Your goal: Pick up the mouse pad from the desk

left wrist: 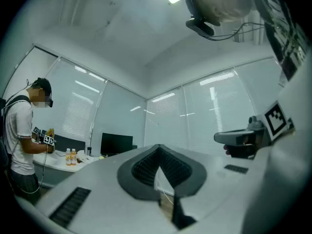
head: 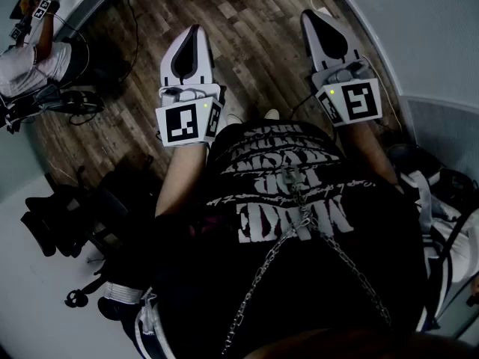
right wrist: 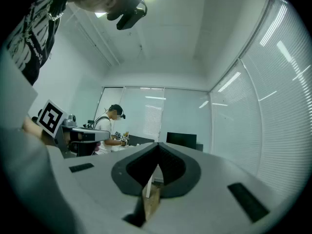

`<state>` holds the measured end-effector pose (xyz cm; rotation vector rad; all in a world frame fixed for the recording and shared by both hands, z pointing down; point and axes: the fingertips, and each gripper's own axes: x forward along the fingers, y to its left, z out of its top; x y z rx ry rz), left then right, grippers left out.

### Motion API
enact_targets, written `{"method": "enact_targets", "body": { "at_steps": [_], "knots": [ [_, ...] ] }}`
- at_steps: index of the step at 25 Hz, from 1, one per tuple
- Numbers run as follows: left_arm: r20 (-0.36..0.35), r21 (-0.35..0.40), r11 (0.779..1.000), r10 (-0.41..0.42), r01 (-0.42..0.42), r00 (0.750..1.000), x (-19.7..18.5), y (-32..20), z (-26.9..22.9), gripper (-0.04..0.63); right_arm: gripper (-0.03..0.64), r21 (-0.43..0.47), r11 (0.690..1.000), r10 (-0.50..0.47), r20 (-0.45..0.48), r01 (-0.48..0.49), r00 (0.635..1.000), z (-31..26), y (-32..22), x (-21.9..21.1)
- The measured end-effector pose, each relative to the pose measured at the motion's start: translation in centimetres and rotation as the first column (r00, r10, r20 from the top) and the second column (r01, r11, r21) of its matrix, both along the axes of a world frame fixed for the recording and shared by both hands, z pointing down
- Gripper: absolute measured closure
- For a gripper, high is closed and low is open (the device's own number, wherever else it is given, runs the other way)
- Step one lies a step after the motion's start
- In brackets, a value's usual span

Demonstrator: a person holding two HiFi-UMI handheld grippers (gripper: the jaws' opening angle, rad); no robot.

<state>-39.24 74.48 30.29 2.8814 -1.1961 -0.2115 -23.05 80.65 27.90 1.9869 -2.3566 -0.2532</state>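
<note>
No mouse pad shows in any view. In the head view I look down on my black printed T-shirt (head: 292, 200) and both grippers held level over a wooden floor (head: 254, 43). My left gripper (head: 194, 34) is shut with nothing in it, and its own view shows the black pads (left wrist: 146, 167) meeting at the gripper's (left wrist: 159, 152) tip. My right gripper (head: 313, 19) is likewise shut and empty, its (right wrist: 157, 147) jaws closed together. A far desk (left wrist: 58, 165) with a dark monitor (left wrist: 117, 144) stands well ahead of both grippers.
Another person (left wrist: 22, 140) stands at that desk holding grippers, also seen at the head view's upper left as a person (head: 30, 58). Two bottles (left wrist: 71, 156) stand on the desk. Dark chair parts (head: 67, 215) lie at lower left, bags (head: 441, 200) at right. Blinds cover the windows.
</note>
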Motion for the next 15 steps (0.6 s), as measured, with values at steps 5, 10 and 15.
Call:
{"method": "enact_targets", "body": {
  "at_steps": [5,10,15],
  "knots": [
    [0.018,0.011,1.0,0.019,-0.019,1.0,-2.4,-0.9,-0.8,0.589,0.617,-0.018,0.999,0.028,0.004,-0.028,1.0,0.1,-1.0,-2.0],
    [0.007,-0.022,0.998,0.056,-0.056,0.998,-4.6,-1.9,0.2,0.589,0.617,-0.043,0.997,0.06,-0.005,-0.06,0.998,0.6,-1.2,-4.3],
    [0.002,-0.04,0.996,0.078,-0.078,0.997,-6.2,-2.8,1.0,0.589,0.617,-0.066,0.994,0.085,0.026,-0.083,0.996,0.7,-0.1,-5.5]
  ]
}}
